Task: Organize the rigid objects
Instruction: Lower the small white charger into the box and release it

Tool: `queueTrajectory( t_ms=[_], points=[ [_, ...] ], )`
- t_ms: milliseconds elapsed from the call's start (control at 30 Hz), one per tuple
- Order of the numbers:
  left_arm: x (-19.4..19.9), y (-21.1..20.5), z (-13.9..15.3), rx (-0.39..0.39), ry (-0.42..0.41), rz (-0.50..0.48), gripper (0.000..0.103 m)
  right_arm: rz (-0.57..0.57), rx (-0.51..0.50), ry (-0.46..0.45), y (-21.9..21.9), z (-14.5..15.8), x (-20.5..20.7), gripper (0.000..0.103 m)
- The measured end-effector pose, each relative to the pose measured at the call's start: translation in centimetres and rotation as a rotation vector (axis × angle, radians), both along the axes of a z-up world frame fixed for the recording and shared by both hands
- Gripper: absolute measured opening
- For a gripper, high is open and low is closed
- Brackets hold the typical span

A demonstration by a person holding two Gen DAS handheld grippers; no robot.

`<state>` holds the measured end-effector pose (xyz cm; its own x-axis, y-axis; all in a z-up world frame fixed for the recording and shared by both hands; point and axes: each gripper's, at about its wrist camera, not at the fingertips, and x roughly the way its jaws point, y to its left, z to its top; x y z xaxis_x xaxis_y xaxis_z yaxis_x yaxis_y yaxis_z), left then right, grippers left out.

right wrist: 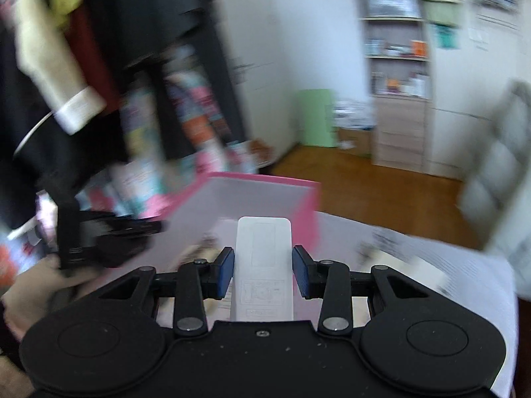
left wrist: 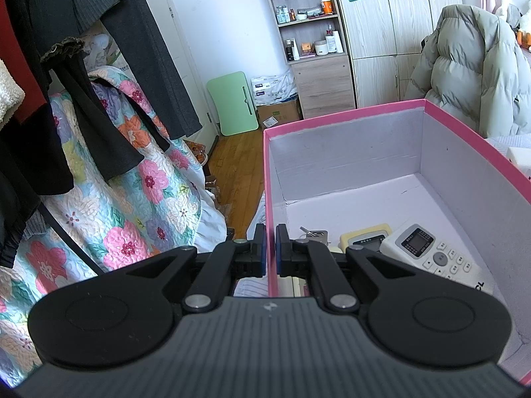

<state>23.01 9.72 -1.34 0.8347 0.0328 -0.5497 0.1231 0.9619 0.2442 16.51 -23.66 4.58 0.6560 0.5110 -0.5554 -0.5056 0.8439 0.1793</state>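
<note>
My left gripper point(left wrist: 271, 248) is shut on the near left wall of a pink box point(left wrist: 348, 122) with a white inside. In the box lie a white remote with a screen point(left wrist: 431, 252), a cream-yellow gadget with a display point(left wrist: 365, 237) and some keys point(left wrist: 313, 232). In the right wrist view my right gripper point(right wrist: 264, 272) is shut on a second white remote point(right wrist: 264, 248), its plain back facing up, held in the air just in front of the pink box point(right wrist: 265, 179). That view is blurred. The left gripper point(right wrist: 109, 235) and the hand point(right wrist: 30, 292) holding it show at its left.
Dark hanging clothes point(left wrist: 99, 49) and a floral quilt point(left wrist: 132, 199) fill the left. Beyond the box are wood floor point(left wrist: 239, 165), a green board point(left wrist: 232, 102), a shelf unit point(left wrist: 308, 33) and a puffer jacket point(left wrist: 471, 66). A white striped cloth point(right wrist: 431, 265) lies under the box.
</note>
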Motion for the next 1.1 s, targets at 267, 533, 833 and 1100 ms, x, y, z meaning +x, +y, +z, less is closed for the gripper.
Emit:
queueTrajectory(
  t_ms=[267,533,833,1100],
  points=[
    [-0.2,0.1,0.0,-0.017,-0.008,0.004,0.004,0.424,-0.208,0.165,9.9,-3.3,6.1,0.043],
    [0.0,-0.2,0.0,-0.006,0.008,0.008,0.004,0.544,-0.379,0.092,13.9,-7.1,7.8,0.043],
    [0.0,-0.5,0.0,0.009,0.010,0.003,0.005,0.365,-0.273,-0.077,7.9,-4.0,4.9,0.050],
    [-0.1,-0.9,-0.1,0.027,0.010,0.000,0.005,-0.007,-0.015,0.112,-4.1,-2.8,3.5,0.060]
  ],
)
